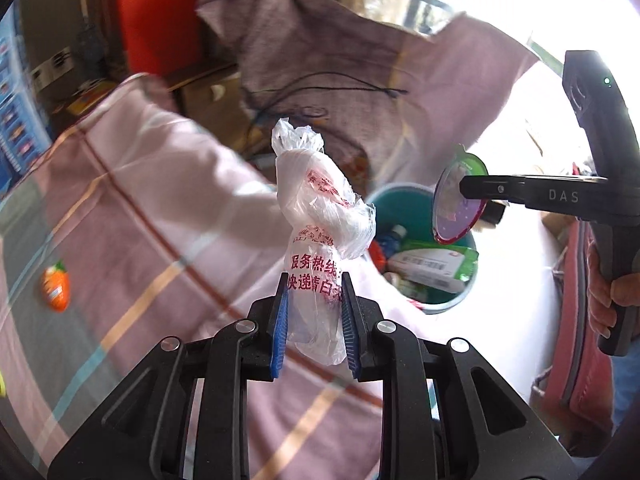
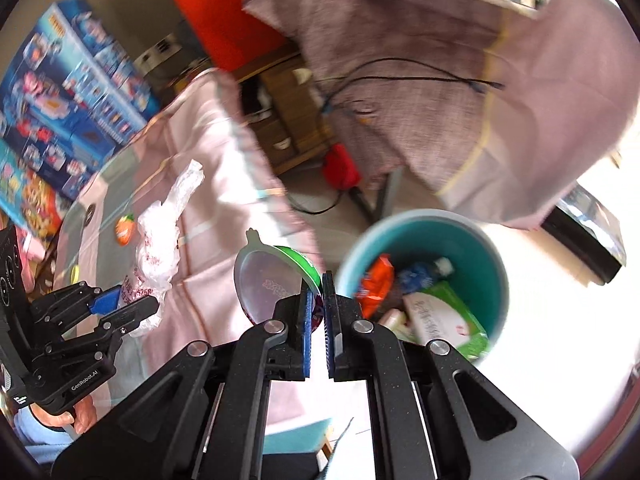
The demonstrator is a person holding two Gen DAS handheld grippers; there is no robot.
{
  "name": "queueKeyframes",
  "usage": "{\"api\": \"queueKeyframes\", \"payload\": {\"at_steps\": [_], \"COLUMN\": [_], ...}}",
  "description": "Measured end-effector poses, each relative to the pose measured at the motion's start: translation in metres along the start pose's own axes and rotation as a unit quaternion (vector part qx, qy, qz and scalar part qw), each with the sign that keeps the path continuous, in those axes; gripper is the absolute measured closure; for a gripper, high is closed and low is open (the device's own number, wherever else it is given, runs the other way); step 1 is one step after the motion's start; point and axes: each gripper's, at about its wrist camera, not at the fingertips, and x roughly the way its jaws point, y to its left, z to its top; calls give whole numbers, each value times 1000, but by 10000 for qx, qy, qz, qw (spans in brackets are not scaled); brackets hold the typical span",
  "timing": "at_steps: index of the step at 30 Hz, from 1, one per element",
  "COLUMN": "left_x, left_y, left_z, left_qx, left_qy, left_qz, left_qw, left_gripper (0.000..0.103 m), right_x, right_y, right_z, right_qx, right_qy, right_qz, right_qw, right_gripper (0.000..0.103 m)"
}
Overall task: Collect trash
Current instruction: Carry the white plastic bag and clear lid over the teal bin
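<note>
While the left hand-held gripper is clamping a knotted plastic bag printed with red Chinese characters, the right hand-held gripper, marked "DAS", is pinching a green-rimmed foil lid beside the teal trash bin holding wrappers.

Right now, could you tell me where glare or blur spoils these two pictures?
Left wrist view: window glare whitens the right side; the striped cloth is smeared, while the plastic bag in the left gripper stays sharp. Right wrist view: the floor at lower right is blown out, and the teal bin rim is blurred.
</note>
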Motion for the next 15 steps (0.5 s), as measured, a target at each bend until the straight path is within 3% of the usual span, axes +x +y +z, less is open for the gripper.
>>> {"api": "queueKeyframes", "payload": {"at_steps": [7, 15], "left_x": [37, 71], "left_y": [-56, -94], "left_z": [17, 26], "left_qx": [424, 626], "left_qy": [274, 531], "left_qz": [-203, -371], "left_qw": [9985, 9959], "left_gripper": [79, 79], "right_x": [-7, -2], "right_y": [-66, -104], "right_z": [-13, -18], "right_qx": [511, 749], "right_qy": [-25, 88], "right_qz": [-92, -126], "right_qw": [9986, 9971], "right_gripper": [98, 98]}}
